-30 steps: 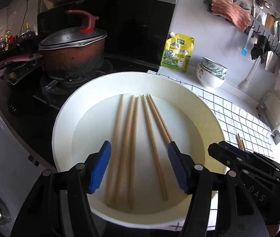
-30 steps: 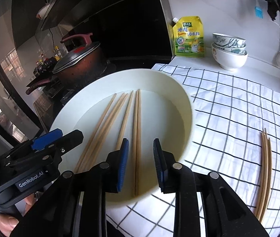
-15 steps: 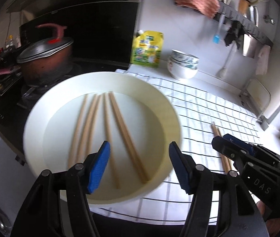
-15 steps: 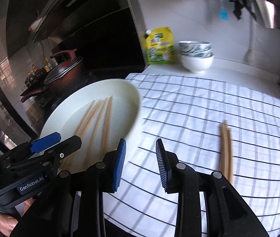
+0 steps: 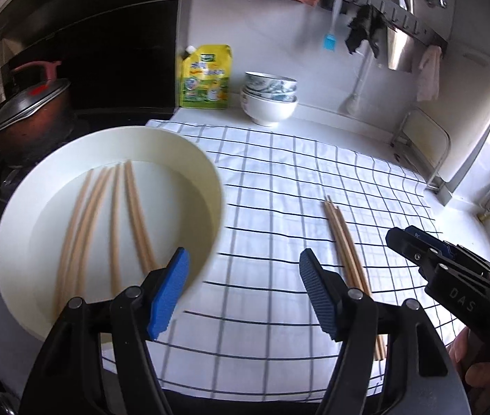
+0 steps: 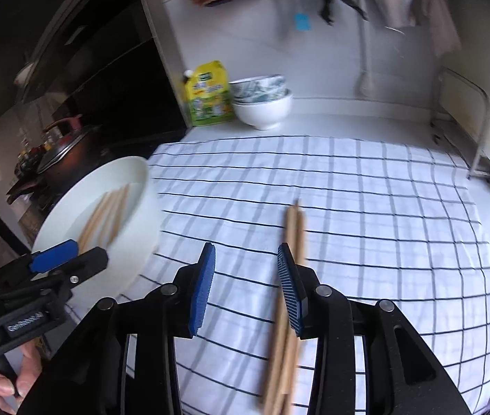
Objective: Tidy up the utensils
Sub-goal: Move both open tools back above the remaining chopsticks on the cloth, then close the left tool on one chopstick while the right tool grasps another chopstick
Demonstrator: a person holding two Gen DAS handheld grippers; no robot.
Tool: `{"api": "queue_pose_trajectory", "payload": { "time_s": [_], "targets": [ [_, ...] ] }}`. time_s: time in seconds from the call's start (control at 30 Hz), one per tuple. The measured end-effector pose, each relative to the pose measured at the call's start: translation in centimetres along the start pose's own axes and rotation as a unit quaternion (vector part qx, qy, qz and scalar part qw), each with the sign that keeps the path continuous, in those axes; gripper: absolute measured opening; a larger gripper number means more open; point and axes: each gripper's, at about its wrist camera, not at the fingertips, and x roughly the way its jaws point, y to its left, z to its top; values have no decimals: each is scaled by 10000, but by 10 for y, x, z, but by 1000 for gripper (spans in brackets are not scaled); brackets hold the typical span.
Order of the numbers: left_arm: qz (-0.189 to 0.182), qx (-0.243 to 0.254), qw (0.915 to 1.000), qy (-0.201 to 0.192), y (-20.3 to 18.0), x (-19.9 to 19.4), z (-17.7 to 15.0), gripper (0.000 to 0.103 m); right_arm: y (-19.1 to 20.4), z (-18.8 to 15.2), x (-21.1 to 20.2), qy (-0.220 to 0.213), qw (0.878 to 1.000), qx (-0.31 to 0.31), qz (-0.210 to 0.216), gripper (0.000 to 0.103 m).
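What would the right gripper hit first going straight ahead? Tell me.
Likely the checked cloth: the open right gripper points down at it. The loose chopsticks lie just beside its right finger, so they could be clipped; depth is unclear.

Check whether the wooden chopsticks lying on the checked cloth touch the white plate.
Apart. Left wrist view shows bare checked cloth between the wooden chopsticks and the white plate.

Round cream-white plate [image 5: 206, 173]: plain, unpatterned. Tan wooden chopsticks [image 5: 345, 245]: uniform pale brown. White cloth with thin dark grid lines [image 5: 279, 180]: checked throughout. Yellow-and-green printed pouch [image 5: 206, 77]. White bowl [image 5: 268, 109] under a blue-patterned bowl [image 5: 270, 84]. Gripper pads [image 5: 168, 290]: ribbed blue on black.
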Motion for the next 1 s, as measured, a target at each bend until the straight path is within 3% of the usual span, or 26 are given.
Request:
{"api": "queue_pose_trajectory", "payload": {
  "time_s": [0.53, 1.0],
  "targets": [
    [-42, 146, 9997, 190, -47, 28, -6, 69, -69, -17, 29, 251, 9982, 139, -528, 40],
    [103, 55, 9992, 384, -51, 49, -21, 69, -55, -34, 60, 867, 9945, -353, -475, 42]
  ]
}}
